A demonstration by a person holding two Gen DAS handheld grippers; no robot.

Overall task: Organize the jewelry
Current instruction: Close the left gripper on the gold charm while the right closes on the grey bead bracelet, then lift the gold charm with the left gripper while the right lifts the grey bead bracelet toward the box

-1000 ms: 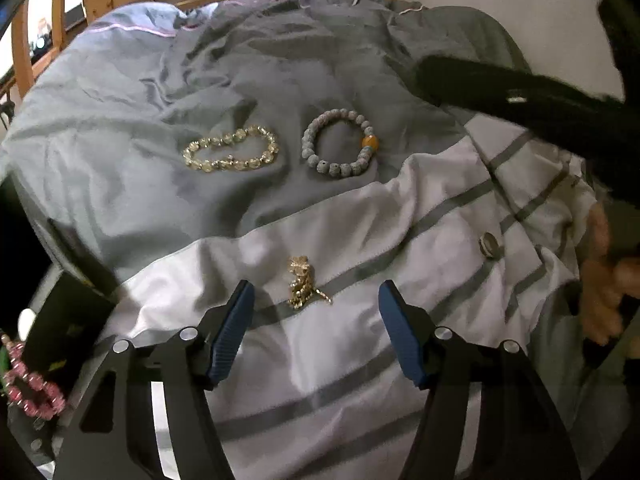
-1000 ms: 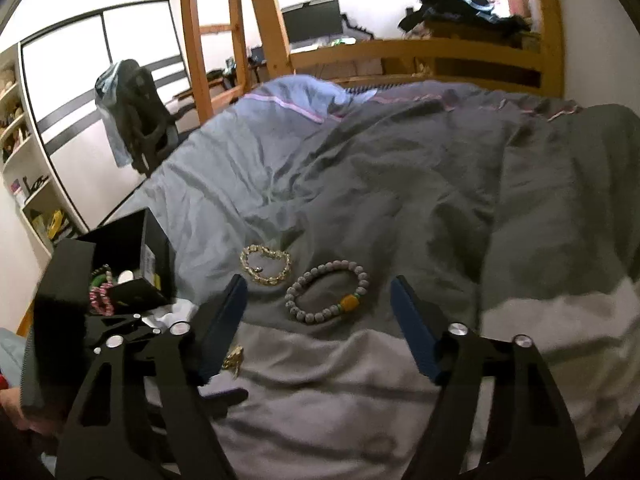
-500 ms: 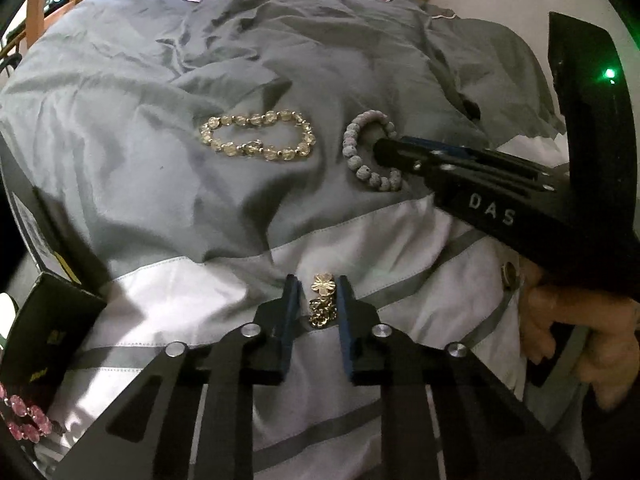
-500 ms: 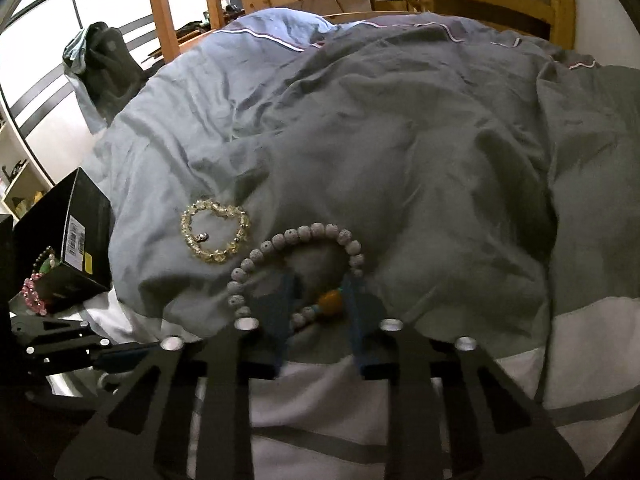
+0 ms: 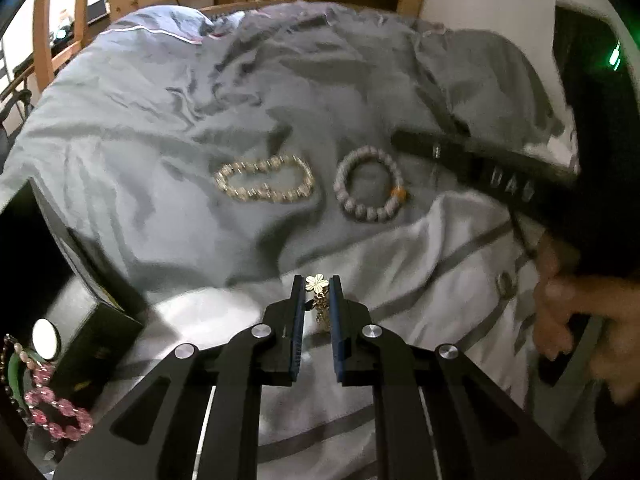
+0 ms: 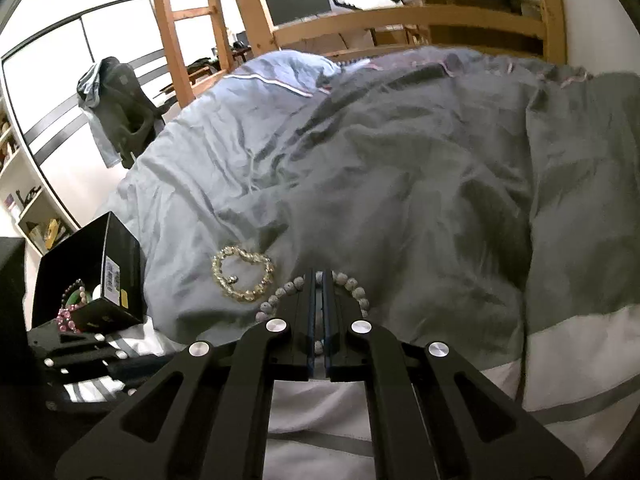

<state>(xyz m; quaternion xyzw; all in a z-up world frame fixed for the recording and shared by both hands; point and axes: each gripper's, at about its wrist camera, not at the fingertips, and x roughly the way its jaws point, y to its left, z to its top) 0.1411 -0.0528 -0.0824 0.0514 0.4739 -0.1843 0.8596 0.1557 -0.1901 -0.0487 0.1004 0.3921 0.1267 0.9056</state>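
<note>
My left gripper (image 5: 316, 280) is shut on a gold chain with a flower charm (image 5: 320, 307), its jaws still squeezing tight, just above the white striped duvet. Farther back on the grey duvet lie a clear crystal bracelet (image 5: 256, 196) and a grey bead bracelet (image 5: 362, 214) with one orange bead. My right gripper (image 6: 318, 274) hangs over that grey bead bracelet (image 6: 356, 286), its jaws closing to a thin slit. A bead shows through the slit, but I cannot tell whether it is pinched. In the left wrist view the right gripper (image 5: 400, 140) sits at the bracelet's far right edge.
A black box (image 5: 100, 320) (image 6: 120, 264) stands open at the left edge of the bed, with a pink bead bracelet (image 5: 56, 420) and other beads inside. A person's hand (image 5: 568, 308) holds the right gripper's handle. A wooden bed frame (image 6: 400, 20) runs behind the duvet.
Both grippers went from wide open to shut. The left one closed on the gold chain. The right one moved forward and down over the grey bracelet while closing.
</note>
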